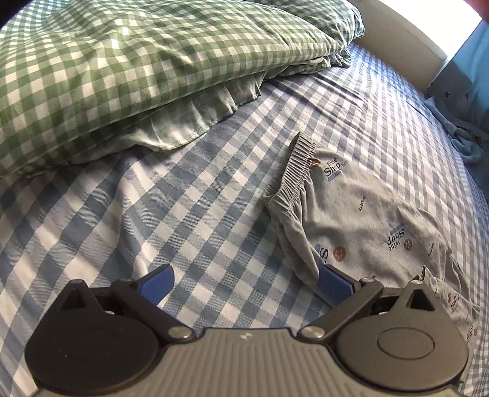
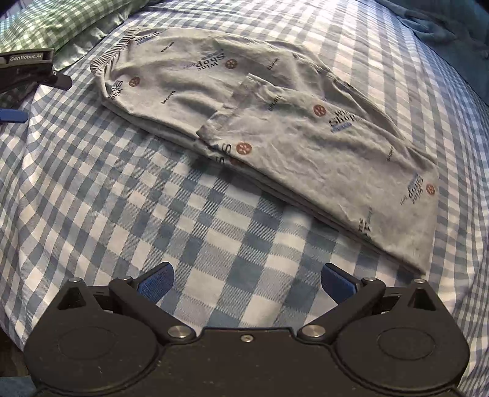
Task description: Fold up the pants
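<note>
Grey printed pants [image 2: 275, 128] lie on the blue checked bed sheet [image 2: 152, 198], folded lengthwise, with the waistband at the far left and the leg ends at the near right. In the left wrist view the pants [image 1: 366, 220] lie to the right, the ribbed waistband [image 1: 293, 171] nearest the pillow. My left gripper [image 1: 244, 282] is open and empty; its right finger [image 1: 333, 282] is at the pants' near edge. The left gripper also shows at the left edge of the right wrist view [image 2: 18, 91]. My right gripper [image 2: 246, 282] is open and empty, above the sheet just short of the pants.
A green checked pillow [image 1: 137, 67] lies at the head of the bed, left of the waistband. A blue blanket [image 2: 443, 27] is bunched at the far right. A pale wall or headboard [image 1: 397, 33] stands behind the bed.
</note>
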